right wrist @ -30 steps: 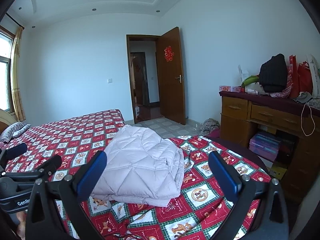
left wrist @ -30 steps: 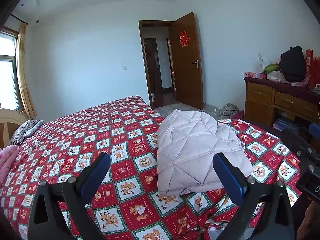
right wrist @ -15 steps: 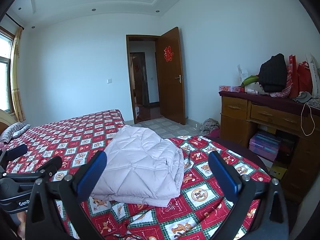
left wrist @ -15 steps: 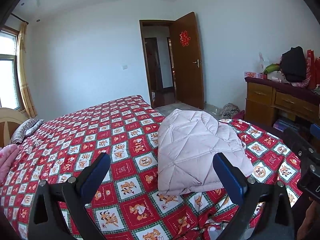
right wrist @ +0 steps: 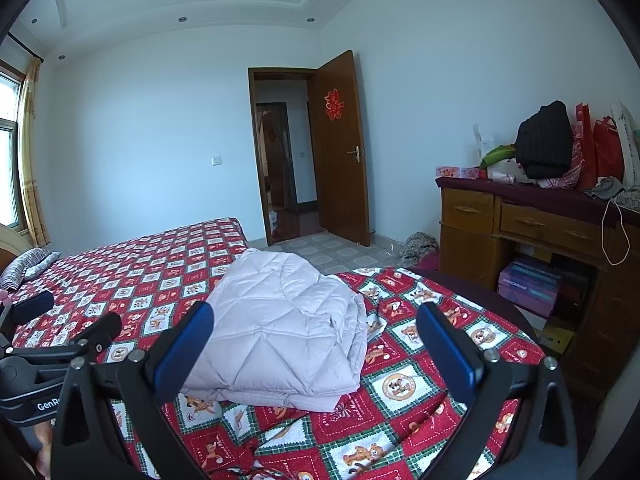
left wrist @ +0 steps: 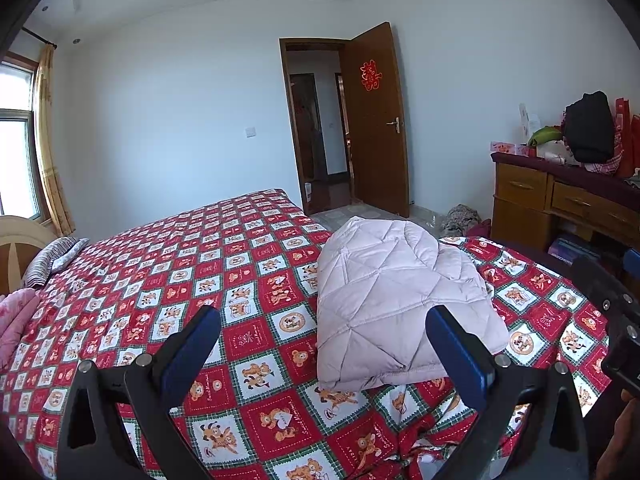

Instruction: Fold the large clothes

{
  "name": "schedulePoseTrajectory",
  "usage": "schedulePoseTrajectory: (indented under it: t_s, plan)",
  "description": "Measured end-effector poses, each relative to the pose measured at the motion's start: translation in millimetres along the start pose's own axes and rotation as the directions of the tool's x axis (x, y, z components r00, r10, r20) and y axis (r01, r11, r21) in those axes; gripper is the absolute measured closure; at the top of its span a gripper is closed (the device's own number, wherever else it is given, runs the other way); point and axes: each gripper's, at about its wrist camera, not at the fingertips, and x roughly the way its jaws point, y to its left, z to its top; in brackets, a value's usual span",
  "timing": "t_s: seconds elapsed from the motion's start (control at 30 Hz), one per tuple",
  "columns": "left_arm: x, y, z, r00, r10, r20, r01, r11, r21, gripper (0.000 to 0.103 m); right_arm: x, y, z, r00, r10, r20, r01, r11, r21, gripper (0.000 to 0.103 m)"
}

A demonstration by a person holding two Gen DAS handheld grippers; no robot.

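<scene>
A pale lilac quilted jacket [left wrist: 396,300] lies folded into a compact bundle on the red patterned bedspread [left wrist: 200,264], near the bed's foot corner. It also shows in the right wrist view [right wrist: 280,328]. My left gripper [left wrist: 322,344] is open and empty, held above the bed just short of the jacket's near edge. My right gripper [right wrist: 314,340] is open and empty, also short of the jacket. The left gripper [right wrist: 60,328] shows at the left edge of the right wrist view.
A wooden dresser [right wrist: 532,232] piled with bags and clothes stands at the right. An open brown door [right wrist: 340,148] is at the far wall. Pillows [left wrist: 52,256] lie at the bed's head. A pink cloth [left wrist: 16,320] lies at the left edge.
Nothing has visibly changed; both grippers stay open and still, and the jacket lies as before.
</scene>
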Motion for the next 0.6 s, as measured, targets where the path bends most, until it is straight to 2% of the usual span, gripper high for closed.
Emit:
schedulePoseTrajectory:
  t_s: [0.47,0.6]
  plan:
    - [10,8,0,0.999,0.048,0.0,-0.048,0.999,-0.015,0.001,-1,1,-3,1.0,-0.019,-0.005,0.019,1.0,0.007,0.0]
    - [12,8,0,0.999,0.04,-0.009,-0.04,0.999,-0.018,0.001,-1,2,-4,1.0,-0.02,-0.008,0.02,1.0,0.006,0.0]
